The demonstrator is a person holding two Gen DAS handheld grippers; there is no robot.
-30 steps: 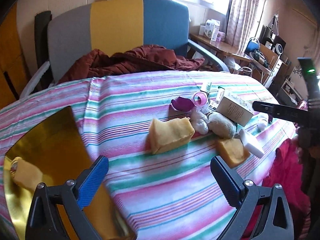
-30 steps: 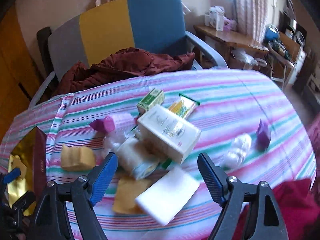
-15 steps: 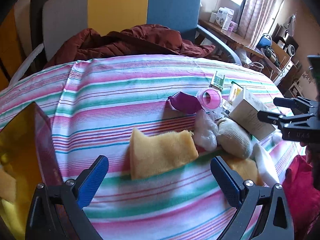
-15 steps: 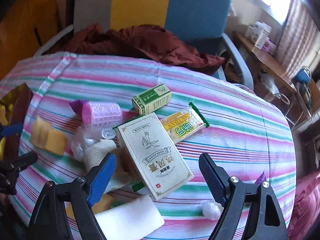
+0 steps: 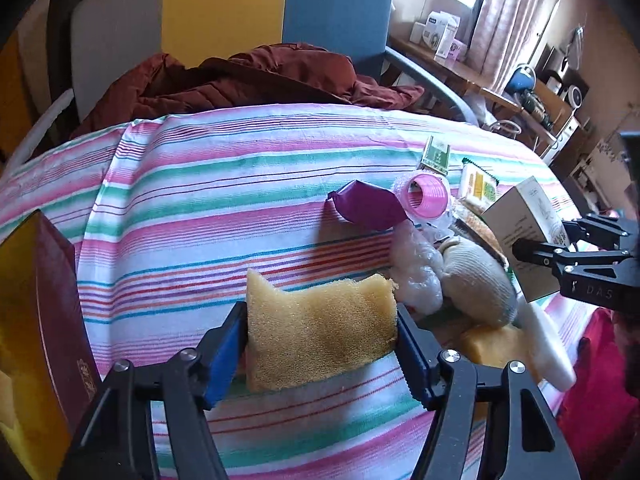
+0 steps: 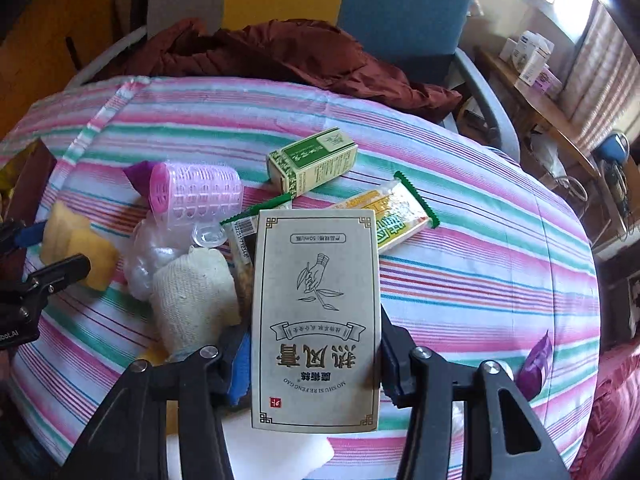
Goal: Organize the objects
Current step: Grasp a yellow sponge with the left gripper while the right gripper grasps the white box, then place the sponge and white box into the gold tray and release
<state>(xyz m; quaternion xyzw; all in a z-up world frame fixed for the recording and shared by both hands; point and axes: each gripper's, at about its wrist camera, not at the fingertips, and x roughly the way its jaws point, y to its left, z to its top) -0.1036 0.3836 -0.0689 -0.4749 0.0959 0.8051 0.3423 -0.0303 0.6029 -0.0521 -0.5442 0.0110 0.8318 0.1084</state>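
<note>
My left gripper (image 5: 320, 344) is shut on a yellow sponge (image 5: 320, 330) on the striped tablecloth (image 5: 224, 200). My right gripper (image 6: 316, 356) is shut on a beige carton with Chinese print (image 6: 318, 320), tilted up off the pile; the carton also shows in the left wrist view (image 5: 524, 232). The pile holds a pink hair roller (image 6: 196, 192), a purple packet (image 5: 370, 208), a white sock roll (image 6: 194, 296), a clear plastic bag (image 5: 416, 272), a green box (image 6: 312, 158) and a yellow snack bar (image 6: 394, 208).
A gold-lined dark red box (image 5: 36, 312) stands open at the table's left edge. A second yellow sponge (image 5: 492, 344) and a white block (image 5: 548, 356) lie near the front edge. Another purple packet (image 6: 534, 364) lies right. A chair with a maroon jacket (image 5: 248, 76) stands behind.
Both grippers moved down and forward and closed: the left on the yellow sponge, the right on the beige carton, which is now tilted up.
</note>
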